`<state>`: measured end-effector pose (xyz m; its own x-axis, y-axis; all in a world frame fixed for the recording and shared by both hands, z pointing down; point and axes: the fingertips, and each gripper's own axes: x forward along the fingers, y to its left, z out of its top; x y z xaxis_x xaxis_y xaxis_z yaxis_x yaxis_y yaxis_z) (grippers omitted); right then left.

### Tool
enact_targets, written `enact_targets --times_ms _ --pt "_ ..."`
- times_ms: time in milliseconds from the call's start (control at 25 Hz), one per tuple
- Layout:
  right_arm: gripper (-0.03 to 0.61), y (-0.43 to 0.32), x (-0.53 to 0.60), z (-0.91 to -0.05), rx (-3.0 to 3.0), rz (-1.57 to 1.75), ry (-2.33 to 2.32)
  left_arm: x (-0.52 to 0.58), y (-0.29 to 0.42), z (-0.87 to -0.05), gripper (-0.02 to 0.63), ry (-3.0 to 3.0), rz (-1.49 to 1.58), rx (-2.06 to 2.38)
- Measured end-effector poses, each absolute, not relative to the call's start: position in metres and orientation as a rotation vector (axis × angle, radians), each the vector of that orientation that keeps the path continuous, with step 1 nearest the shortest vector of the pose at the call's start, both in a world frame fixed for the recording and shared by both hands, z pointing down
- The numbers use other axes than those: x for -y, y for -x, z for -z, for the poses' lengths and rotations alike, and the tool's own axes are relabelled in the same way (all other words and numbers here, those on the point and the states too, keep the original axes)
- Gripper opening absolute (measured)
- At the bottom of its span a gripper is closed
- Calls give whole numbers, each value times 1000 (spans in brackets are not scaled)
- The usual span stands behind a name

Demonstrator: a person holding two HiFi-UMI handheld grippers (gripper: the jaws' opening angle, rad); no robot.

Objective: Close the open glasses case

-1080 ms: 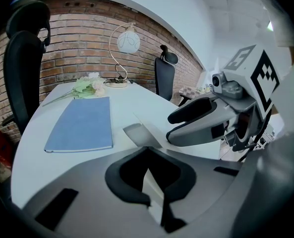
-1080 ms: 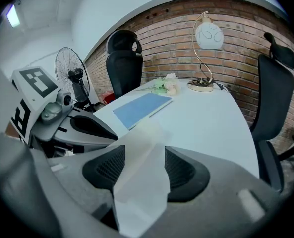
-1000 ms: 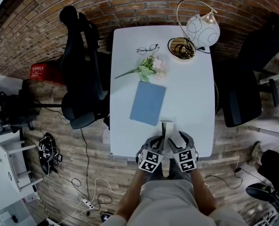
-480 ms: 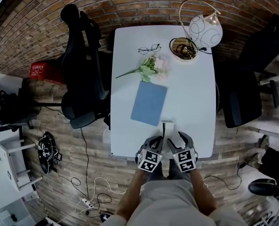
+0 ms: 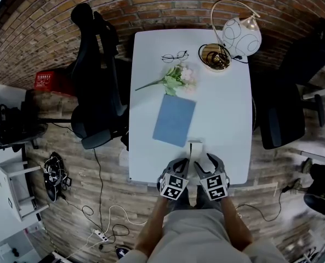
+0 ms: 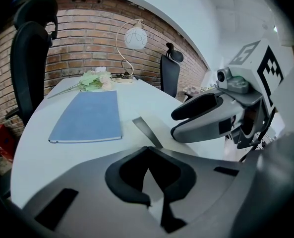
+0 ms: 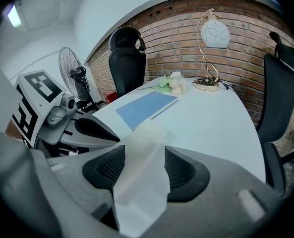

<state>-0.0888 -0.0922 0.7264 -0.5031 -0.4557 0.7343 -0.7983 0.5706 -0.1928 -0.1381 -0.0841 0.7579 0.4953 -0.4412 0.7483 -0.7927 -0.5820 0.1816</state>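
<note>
The glasses case (image 5: 193, 147) is a thin, flat, pale grey piece standing on edge above the near edge of the white table (image 5: 223, 111). My two grippers sit side by side at it. The left gripper (image 5: 182, 166) is shut on the case's edge; in the left gripper view the case shows as a grey strip (image 6: 147, 132) running out from the jaws of the left gripper (image 6: 154, 185). The right gripper (image 5: 206, 165) is shut on it too. In its own view a pale panel of the case (image 7: 139, 167) fills the gap in the right gripper (image 7: 143, 180).
A blue notebook (image 5: 174, 120) lies mid-table, with a flower sprig (image 5: 172, 79) and a pair of glasses (image 5: 175, 56) beyond it. A gold dish (image 5: 214, 56) and a white globe lamp (image 5: 240, 34) stand at the far right corner. Black office chairs flank the table (image 5: 99, 81) (image 5: 285, 108).
Both grippers and the case stay where they were. Only the head view has drifted slightly.
</note>
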Motion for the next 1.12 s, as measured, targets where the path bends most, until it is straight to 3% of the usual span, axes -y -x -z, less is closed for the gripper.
enact_targets --times_ms 1120 --pt "253 99 95 -731 2165 -696 -967 88 147 -771 3 -2191 -915 1025"
